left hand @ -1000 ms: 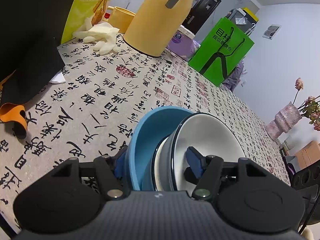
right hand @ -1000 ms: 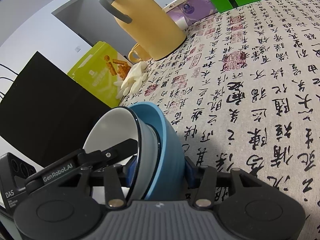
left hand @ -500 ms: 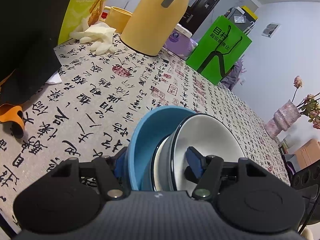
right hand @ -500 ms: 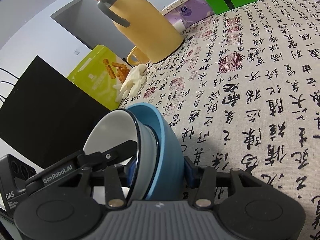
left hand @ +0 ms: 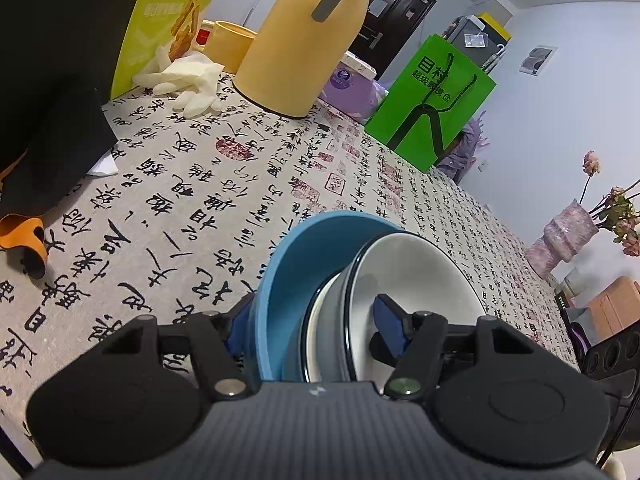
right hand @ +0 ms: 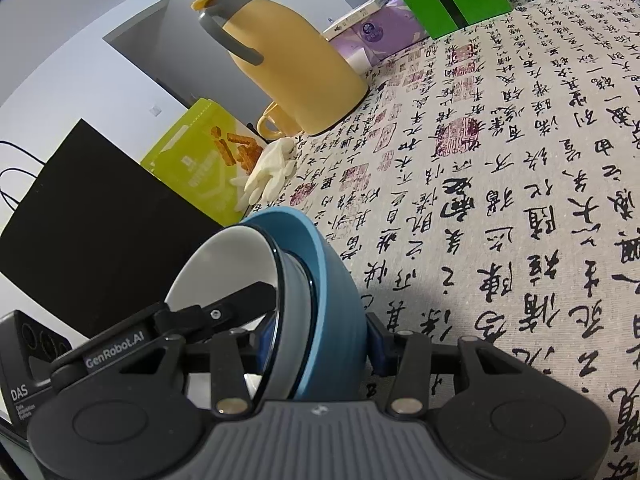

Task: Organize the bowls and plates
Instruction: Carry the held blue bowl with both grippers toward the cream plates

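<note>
Left wrist view showed both claws, left gripper (left hand: 316, 326) and right gripper (right hand: 318, 332), clamped on opposite rims of the nested bowls (left hand: 360, 300), which stood tilted on edge between them over the tablecloth (left hand: 192, 184).

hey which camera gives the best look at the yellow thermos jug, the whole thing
The right wrist view. There the yellow thermos jug shows whole, from its lid and grey handle down to its base on the tablecloth. The left wrist view is closer, but the frame's top edge cuts off the lid and the upper part of the handle.
</note>
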Demonstrator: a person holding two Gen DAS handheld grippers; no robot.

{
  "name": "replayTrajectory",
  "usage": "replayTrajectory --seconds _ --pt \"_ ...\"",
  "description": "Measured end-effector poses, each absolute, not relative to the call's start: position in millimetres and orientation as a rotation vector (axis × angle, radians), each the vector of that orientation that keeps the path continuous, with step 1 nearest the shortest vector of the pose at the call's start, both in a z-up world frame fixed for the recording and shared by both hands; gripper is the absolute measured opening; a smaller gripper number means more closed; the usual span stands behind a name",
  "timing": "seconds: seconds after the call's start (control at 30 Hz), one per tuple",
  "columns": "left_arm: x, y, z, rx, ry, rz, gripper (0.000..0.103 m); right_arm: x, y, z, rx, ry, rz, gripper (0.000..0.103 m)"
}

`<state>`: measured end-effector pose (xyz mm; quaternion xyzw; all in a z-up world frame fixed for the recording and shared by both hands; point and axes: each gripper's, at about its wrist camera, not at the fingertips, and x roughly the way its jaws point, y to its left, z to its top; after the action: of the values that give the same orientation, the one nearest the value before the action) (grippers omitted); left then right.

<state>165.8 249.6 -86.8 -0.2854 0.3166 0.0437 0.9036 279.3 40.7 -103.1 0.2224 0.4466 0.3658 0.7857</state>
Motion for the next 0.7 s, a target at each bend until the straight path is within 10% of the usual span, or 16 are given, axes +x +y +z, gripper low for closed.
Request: replayTrajectory --seconds 0.7 --pt "158.9 230.6 -69.3 -0.565 0.623 0.075 0.064 266.8 21.8 -88.4 0.494 0.916 0.787 0.044"
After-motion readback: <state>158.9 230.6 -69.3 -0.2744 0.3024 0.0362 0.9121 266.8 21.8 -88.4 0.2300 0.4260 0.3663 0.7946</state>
